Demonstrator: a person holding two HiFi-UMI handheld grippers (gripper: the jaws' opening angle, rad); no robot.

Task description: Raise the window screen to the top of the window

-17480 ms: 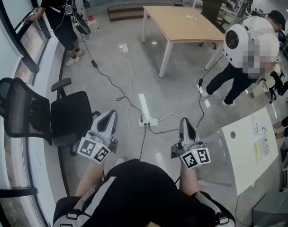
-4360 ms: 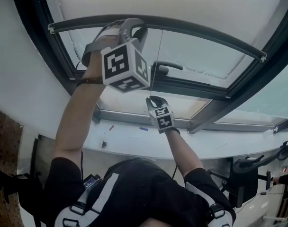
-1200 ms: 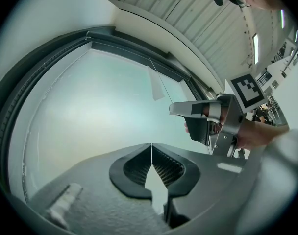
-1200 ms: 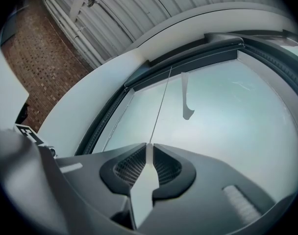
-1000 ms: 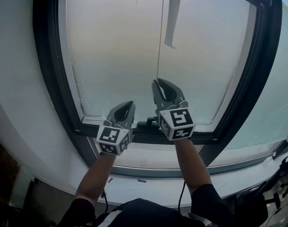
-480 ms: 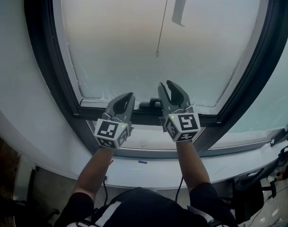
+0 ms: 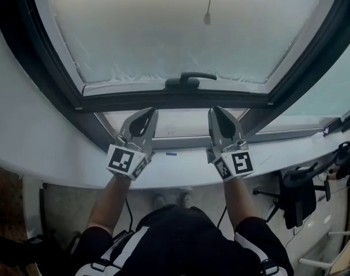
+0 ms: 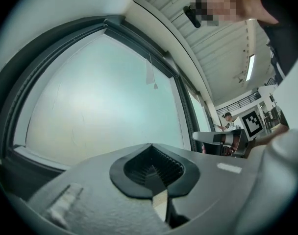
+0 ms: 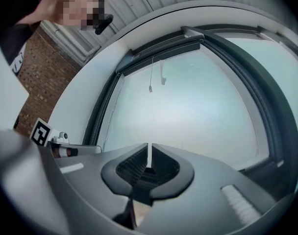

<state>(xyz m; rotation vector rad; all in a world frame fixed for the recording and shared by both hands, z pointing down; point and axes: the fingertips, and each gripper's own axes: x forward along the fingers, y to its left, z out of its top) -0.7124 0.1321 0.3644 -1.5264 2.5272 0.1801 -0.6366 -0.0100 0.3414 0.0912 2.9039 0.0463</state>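
Observation:
The frosted window pane (image 7: 186, 33) fills the top of the head view, with the screen's pull cord end (image 7: 207, 19) hanging free before it. In the gripper views the cord (image 9: 150, 88) and a white tab (image 8: 150, 75) dangle from the top of the frame, where the screen sits rolled up. My left gripper (image 7: 141, 117) is shut and empty, low by the sill. My right gripper (image 7: 220, 116) is beside it, jaws closing to a thin slit with nothing between them. Both are well below the cord.
A black window handle (image 7: 189, 77) sits on the lower sash just above the grippers. The white sill (image 7: 181, 167) runs beneath them. A black office chair (image 7: 296, 195) stands at the lower right. Another person (image 8: 228, 119) stands far off along the windows.
Both grippers have sunk from in front of the pane to sill height. The cord end, free of the right gripper, now hangs far above them.

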